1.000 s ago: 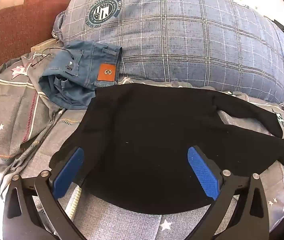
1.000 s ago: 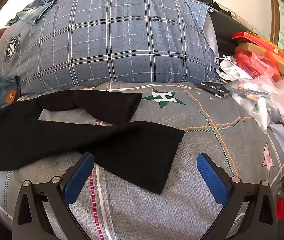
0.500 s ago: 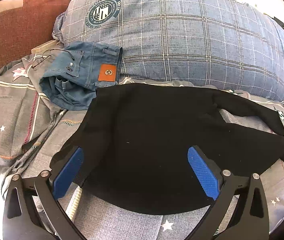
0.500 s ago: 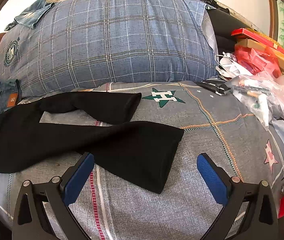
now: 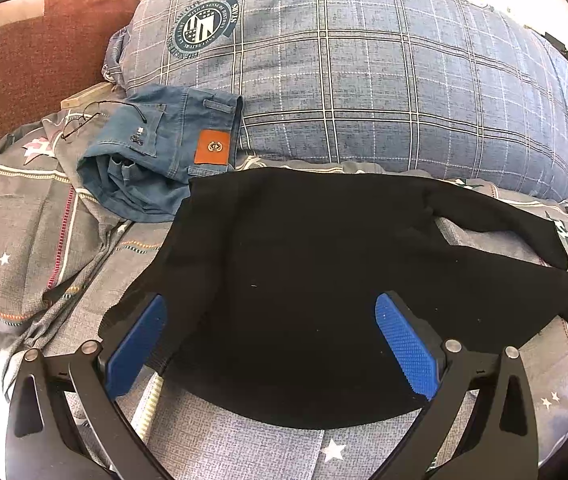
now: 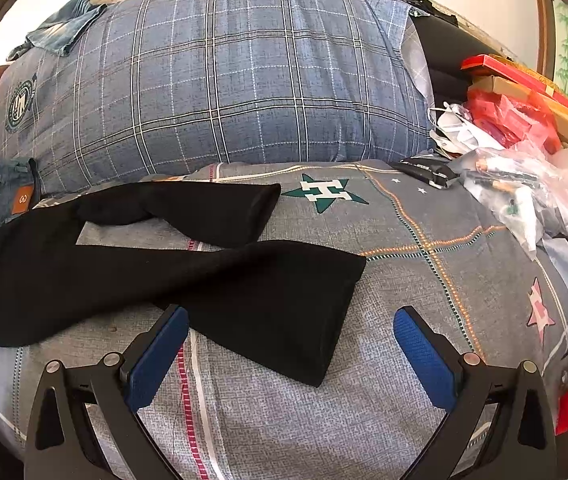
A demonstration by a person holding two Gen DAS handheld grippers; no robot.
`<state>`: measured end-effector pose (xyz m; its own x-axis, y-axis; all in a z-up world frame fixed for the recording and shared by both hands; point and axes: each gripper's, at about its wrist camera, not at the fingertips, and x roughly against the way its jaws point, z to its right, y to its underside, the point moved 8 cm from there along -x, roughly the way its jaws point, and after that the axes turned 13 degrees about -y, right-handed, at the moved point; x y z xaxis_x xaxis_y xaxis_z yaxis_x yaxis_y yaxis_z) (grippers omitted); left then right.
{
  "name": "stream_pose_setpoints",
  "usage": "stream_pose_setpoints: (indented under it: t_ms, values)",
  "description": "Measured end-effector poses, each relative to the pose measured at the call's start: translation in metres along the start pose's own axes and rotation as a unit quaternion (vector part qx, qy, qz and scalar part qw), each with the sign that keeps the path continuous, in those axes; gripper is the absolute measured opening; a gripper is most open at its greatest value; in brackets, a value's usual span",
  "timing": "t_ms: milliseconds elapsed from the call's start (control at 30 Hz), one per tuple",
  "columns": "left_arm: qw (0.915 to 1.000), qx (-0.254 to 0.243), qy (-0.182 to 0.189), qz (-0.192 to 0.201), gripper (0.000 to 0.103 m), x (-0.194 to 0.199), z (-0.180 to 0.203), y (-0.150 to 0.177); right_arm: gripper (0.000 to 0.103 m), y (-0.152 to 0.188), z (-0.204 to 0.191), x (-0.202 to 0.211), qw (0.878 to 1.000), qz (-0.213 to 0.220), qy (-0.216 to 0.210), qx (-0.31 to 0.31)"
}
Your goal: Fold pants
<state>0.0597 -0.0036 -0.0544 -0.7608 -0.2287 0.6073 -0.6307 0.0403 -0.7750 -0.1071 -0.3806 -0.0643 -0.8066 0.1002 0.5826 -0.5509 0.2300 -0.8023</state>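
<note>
Black pants (image 5: 304,280) lay spread flat on the bed (image 6: 424,264), waist end toward the left, two legs splayed out to the right with a wedge of bare cover showing between them. Soft, matte, knit-looking fabric, a few lint specks on it. Near leg ended in a straight hem (image 6: 340,320) with plenty of open grey cover beyond it and in front, so lots of room on that side. Far leg's hem stopped just short of a green star print (image 6: 324,194).

Left gripper (image 5: 269,340) hovered over the waist area, blue textured fingers (image 5: 404,344) spread wide, nothing between them. Right gripper (image 6: 290,354) sat low over the near leg's hem, fingers (image 6: 424,360) also spread wide and gripping nothing.

Tighter on the left: folded blue jeans (image 5: 155,160) with a tan leather patch, touching the pants' upper waist corner, thin wire glasses (image 5: 83,120) lying by them. Bed cover rumpled into ridges (image 5: 63,272) past the waist edge. Big plaid pillow (image 6: 211,80) ran along the whole back edge, close behind the far leg, with a scrap of denim (image 6: 59,28) draped on top. Pile of plastic bags (image 6: 524,184) and red boxes (image 6: 524,84) crowded the far right side, well apart from the pants. Reddish-brown cushion (image 5: 31,48) at far left.
</note>
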Motion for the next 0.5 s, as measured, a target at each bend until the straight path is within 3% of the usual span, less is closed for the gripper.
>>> stream_pose_setpoints:
  t_ms: [500]
  values:
    - [1.0000, -0.002, 0.004, 0.002, 0.103, 0.0015, 0.0005, -0.0005, 0.103, 0.0007, -0.0007, -0.0012, 1.000, -0.002, 0.001, 0.004]
